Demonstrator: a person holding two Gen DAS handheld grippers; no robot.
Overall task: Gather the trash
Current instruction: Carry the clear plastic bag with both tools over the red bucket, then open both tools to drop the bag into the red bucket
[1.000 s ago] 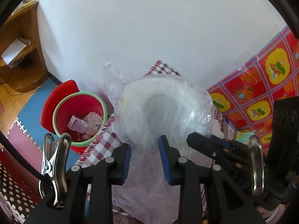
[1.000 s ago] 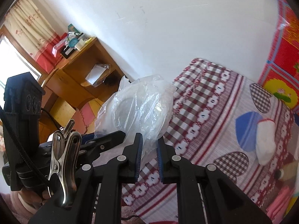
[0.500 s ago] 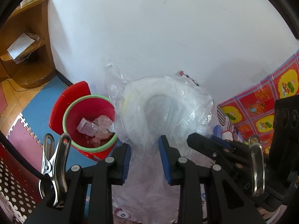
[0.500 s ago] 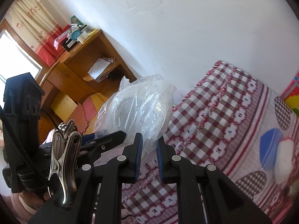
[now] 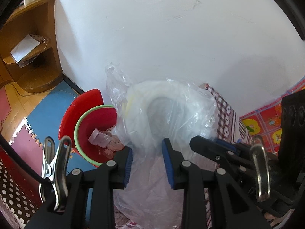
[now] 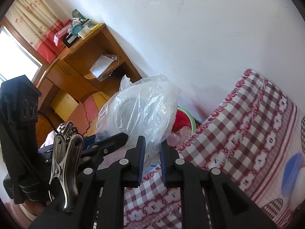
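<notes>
Pinching clear plastic bag [image 5: 167, 114], both claws, left perhaps loosely, hiding red bin [image 5: 95, 129] beside checked bedspread [image 6: 247, 143].

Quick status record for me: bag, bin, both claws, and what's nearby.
bag: clear plastic bag, crumpled, holding something pale; gripped by both claws
left claw: closed on the bag's lower film
right claw: closed on the bag's edge
bin: red bin with green rim on the floor, left of the bag in the left wrist view
bin contents: pinkish scraps already inside
nearby: checked bed cover; wooden desk against the wall
</notes>
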